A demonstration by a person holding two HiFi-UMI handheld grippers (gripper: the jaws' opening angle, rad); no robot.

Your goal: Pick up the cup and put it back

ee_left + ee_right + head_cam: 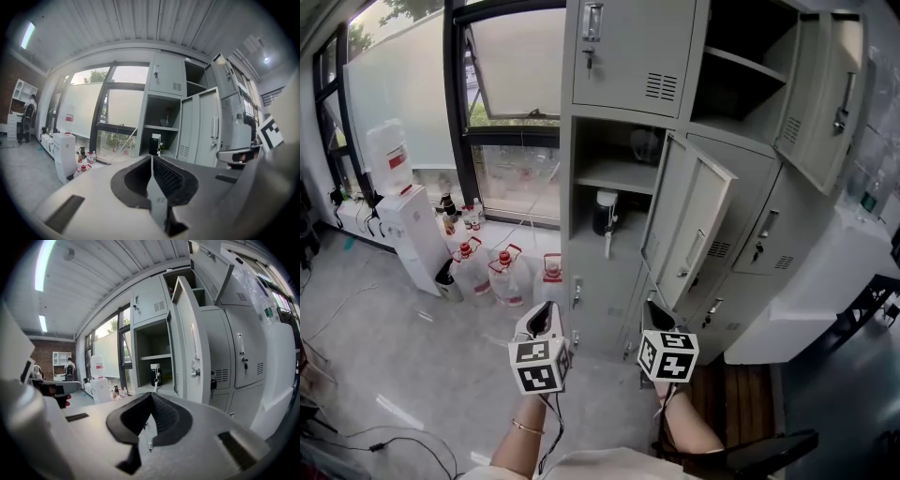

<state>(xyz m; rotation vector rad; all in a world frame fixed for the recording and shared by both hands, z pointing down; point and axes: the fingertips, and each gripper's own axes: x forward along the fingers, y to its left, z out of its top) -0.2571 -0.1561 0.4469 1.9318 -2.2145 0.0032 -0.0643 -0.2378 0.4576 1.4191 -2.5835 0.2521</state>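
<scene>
The cup (pixel 606 214) is black with a white lid and a strap hanging down. It stands on the lower shelf of an open locker compartment (pixel 614 178). It also shows far ahead of the jaws as the cup (pixel 154 144) in the left gripper view and the cup (pixel 155 374) in the right gripper view. My left gripper (pixel 545 316) and right gripper (pixel 655 310) hang side by side below the compartment, well short of it. In both gripper views the left gripper (pixel 151 158) and right gripper (pixel 151 394) have their jaws pressed together with nothing between them.
The compartment's door (pixel 689 220) swings out to the right of the cup. A glass object (pixel 645 145) sits on the shelf above. A water dispenser (pixel 408 220) and several water jugs (pixel 497 272) stand on the floor at the left by the window. A person (pixel 29 105) is far off.
</scene>
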